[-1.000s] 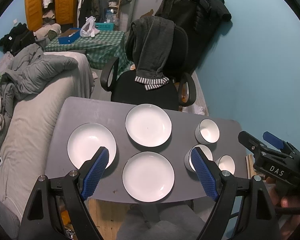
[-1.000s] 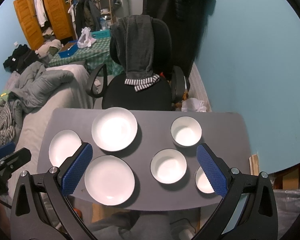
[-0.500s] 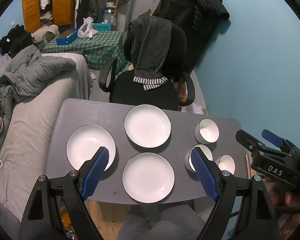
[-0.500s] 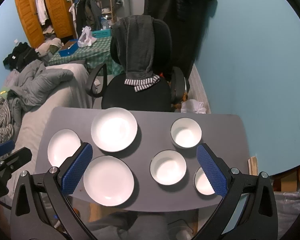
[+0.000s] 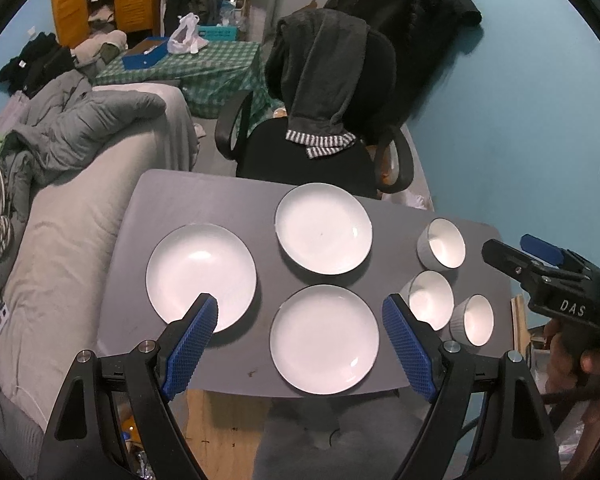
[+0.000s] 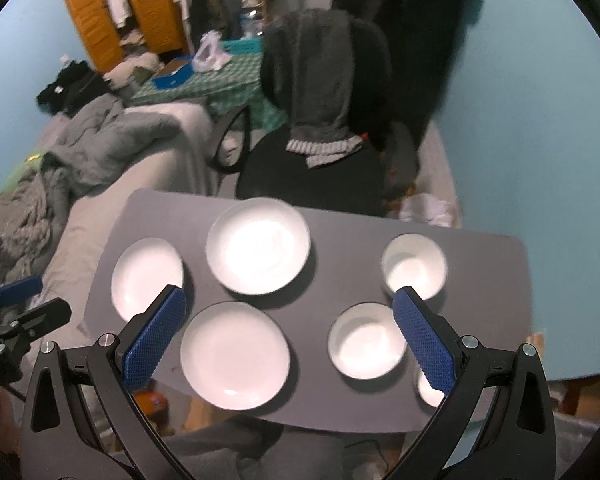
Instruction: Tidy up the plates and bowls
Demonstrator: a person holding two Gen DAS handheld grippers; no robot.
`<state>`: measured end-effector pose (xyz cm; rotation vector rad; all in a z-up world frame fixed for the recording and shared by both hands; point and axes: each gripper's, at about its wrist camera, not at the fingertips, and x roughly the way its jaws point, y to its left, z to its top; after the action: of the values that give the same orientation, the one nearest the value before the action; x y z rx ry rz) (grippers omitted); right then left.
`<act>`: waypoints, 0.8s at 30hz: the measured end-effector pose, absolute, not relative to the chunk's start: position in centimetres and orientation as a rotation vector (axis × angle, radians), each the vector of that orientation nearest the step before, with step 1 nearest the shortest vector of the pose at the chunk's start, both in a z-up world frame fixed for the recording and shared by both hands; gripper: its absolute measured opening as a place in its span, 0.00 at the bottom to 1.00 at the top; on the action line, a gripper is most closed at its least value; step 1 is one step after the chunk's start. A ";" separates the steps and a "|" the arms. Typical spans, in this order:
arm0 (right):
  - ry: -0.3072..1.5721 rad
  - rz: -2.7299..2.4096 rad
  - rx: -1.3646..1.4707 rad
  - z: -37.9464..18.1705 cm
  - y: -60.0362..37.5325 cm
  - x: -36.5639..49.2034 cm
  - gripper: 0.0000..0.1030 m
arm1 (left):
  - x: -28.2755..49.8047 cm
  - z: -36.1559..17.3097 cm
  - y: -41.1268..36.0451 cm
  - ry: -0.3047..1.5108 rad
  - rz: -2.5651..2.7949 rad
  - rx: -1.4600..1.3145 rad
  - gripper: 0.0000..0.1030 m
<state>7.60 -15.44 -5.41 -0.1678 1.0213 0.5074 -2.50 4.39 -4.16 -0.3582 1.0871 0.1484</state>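
Three white plates lie on the grey table: a left one, a far one and a near one. Three white bowls stand at the right: far, middle and near. My left gripper is open and empty, high above the near plate. My right gripper is open and empty, above the table between the near plate and the middle bowl. It also shows at the right edge of the left wrist view.
A black office chair draped with a grey garment stands behind the table. A grey sofa with blankets runs along the left. A blue wall is on the right. The table's near edge is over my lap.
Both grippers have come lower and closer to the table, so the plates and bowls look larger. The right wrist view has shifted right and is blurred by motion. Nothing on the table moved.
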 end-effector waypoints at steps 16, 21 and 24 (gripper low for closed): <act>1.144 0.681 -0.323 -13.0 -11.2 10.4 0.99 | -3.3 -11.3 7.5 1.110 0.208 -0.371 0.83; 1.168 0.726 -0.361 -15.6 -10.7 10.8 0.99 | -3.2 -14.6 7.2 1.146 0.209 -0.377 0.83; 1.194 0.739 -0.381 -17.5 -10.2 11.0 0.99 | -3.4 -16.8 6.6 1.158 0.199 -0.381 0.83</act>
<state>11.03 -10.17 -17.52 -0.3810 1.1938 0.7388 -3.41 6.62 -16.76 -0.3809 1.1583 0.1988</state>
